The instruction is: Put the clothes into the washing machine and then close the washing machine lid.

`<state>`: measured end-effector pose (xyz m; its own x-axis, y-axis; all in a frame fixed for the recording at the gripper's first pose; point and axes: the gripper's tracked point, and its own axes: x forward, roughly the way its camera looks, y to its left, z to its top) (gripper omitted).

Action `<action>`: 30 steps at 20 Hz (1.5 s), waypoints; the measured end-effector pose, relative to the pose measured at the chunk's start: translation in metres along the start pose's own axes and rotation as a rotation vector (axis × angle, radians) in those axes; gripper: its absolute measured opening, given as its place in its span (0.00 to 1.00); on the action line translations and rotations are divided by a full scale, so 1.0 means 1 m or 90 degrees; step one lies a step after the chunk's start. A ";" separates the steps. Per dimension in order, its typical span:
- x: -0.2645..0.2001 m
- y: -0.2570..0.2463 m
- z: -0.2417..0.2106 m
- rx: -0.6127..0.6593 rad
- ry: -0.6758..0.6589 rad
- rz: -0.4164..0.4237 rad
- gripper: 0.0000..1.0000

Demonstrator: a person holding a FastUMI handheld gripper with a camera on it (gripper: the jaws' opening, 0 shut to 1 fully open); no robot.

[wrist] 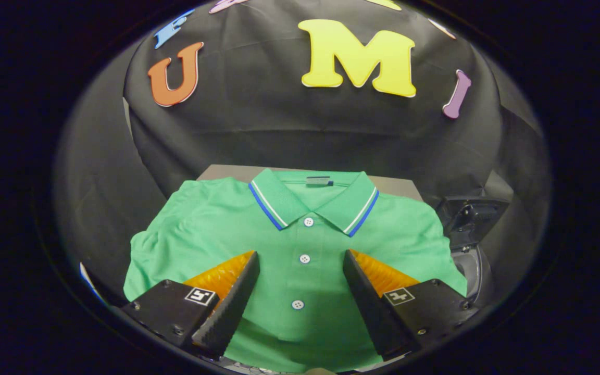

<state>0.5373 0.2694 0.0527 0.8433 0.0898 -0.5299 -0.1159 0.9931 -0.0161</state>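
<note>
A green polo shirt (300, 234) lies folded flat on a grey surface (394, 186), collar away from me, its white buttons running down the middle. My gripper (300, 258) hovers over the shirt's lower front, open wide, with the button placket showing between the two fingers. Nothing is held. To the right of the shirt, past the right finger, a dark round opening with a dark hinged part above it looks like the washing machine (469, 245); only a slice of it shows.
Black cloth walls close in behind and on both sides of the grey surface. The shirt covers most of that surface and hangs over its near edge.
</note>
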 end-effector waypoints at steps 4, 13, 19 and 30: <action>0.001 0.001 0.000 0.001 0.015 -0.005 1.00; 0.007 0.005 0.007 -0.032 0.035 -0.017 0.47; -0.009 0.008 -0.005 -0.038 0.034 0.053 0.08; -0.134 -0.015 0.007 0.094 -0.118 0.216 0.06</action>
<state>0.4293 0.2429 0.1300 0.8519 0.4128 -0.3223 -0.3385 0.9036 0.2626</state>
